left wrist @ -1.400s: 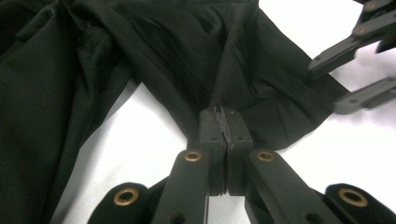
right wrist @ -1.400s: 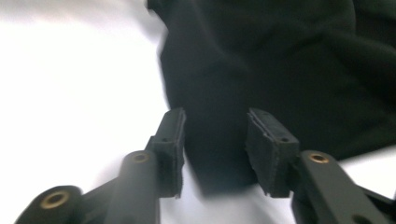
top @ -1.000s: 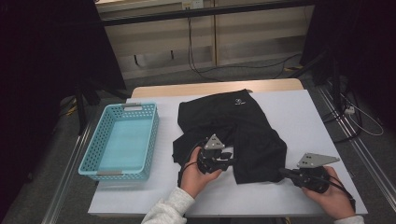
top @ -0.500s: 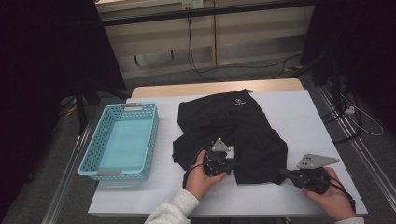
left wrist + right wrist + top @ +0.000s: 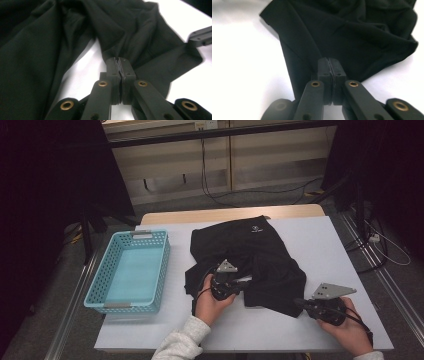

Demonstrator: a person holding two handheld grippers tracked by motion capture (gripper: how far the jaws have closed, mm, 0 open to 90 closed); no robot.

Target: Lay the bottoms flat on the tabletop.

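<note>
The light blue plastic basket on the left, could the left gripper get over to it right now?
Probably yes: bare white table lies between the left gripper and the light blue plastic basket, but its jaws are pinched on the black garment.

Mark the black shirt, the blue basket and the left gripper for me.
black shirt point(image 5: 250, 245): high view, flat upper part below the small white logo.
blue basket point(image 5: 161, 265): high view, right side wall.
left gripper point(image 5: 121, 65): left gripper view, seam where its shut tips pinch the cloth.

No text, number or sign can be read. The crumpled black fabric garment point(image 5: 250, 260) bears a small white printed mark point(image 5: 257, 228) near its upper edge, at the upper middle of the high view, too small to make out.
</note>
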